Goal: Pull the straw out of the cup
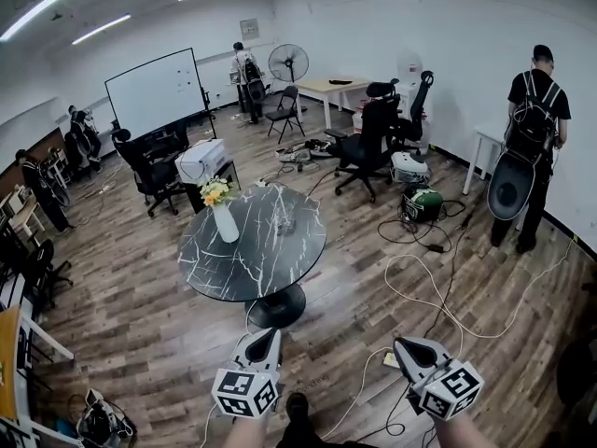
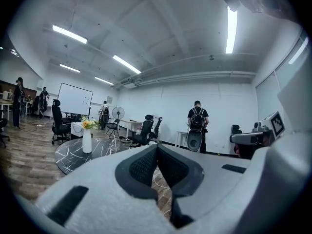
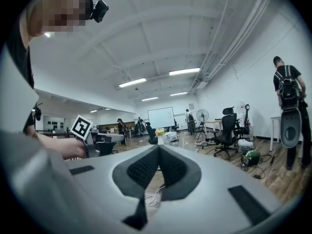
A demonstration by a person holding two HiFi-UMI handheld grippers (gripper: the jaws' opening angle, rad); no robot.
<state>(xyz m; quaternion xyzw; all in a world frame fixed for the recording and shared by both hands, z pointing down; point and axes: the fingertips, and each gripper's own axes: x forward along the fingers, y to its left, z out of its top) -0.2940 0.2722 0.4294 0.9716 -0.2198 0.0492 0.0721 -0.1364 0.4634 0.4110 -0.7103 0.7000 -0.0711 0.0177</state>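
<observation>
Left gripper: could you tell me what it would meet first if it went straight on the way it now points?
Most likely the near rim of the round black table; only wood floor lies between it and the left gripper. Depth is unclear, so it might skim past the right rim.

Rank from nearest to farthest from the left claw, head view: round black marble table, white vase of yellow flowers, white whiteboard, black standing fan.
1. Round black marble table, straight ahead of the left claw.
2. White vase of yellow flowers, on the table's far left.
3. White whiteboard, back left.
4. Black standing fan, by the far wall.
</observation>
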